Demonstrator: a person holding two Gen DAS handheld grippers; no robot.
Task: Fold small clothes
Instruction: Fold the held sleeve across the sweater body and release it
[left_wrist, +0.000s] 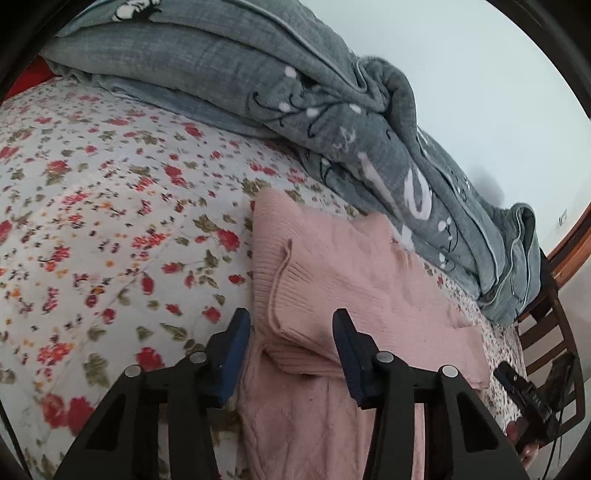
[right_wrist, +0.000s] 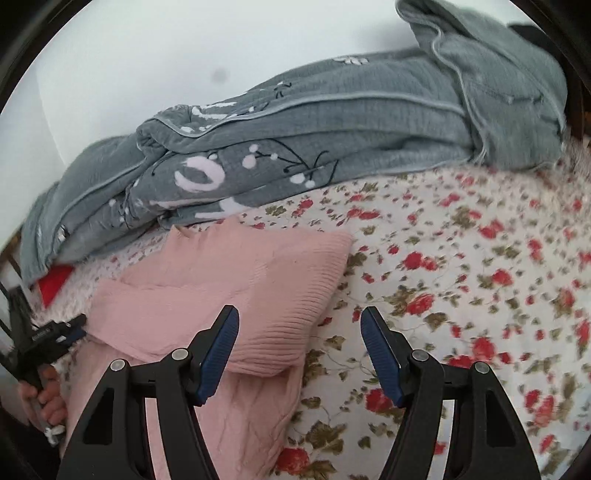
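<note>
A pink knitted garment (left_wrist: 332, 280) lies partly folded on the floral bedsheet (left_wrist: 92, 221), its ribbed part doubled over the rest, with a loose pink drawstring (left_wrist: 275, 291) on it. My left gripper (left_wrist: 291, 325) is open and empty, its jaws hovering over the garment's folded left edge. In the right wrist view the same garment (right_wrist: 229, 288) lies at lower left. My right gripper (right_wrist: 299, 325) is open and empty over the garment's right edge, its right finger above the bedsheet (right_wrist: 461, 295). The left gripper (right_wrist: 55, 332), held by a hand, shows at the far left.
A rumpled grey quilt (left_wrist: 295, 92) with white patterns is heaped along the wall behind the garment; it also shows in the right wrist view (right_wrist: 314, 129). A wooden chair (left_wrist: 546, 325) stands beyond the bed's edge. A red item (right_wrist: 55, 284) peeks from under the quilt.
</note>
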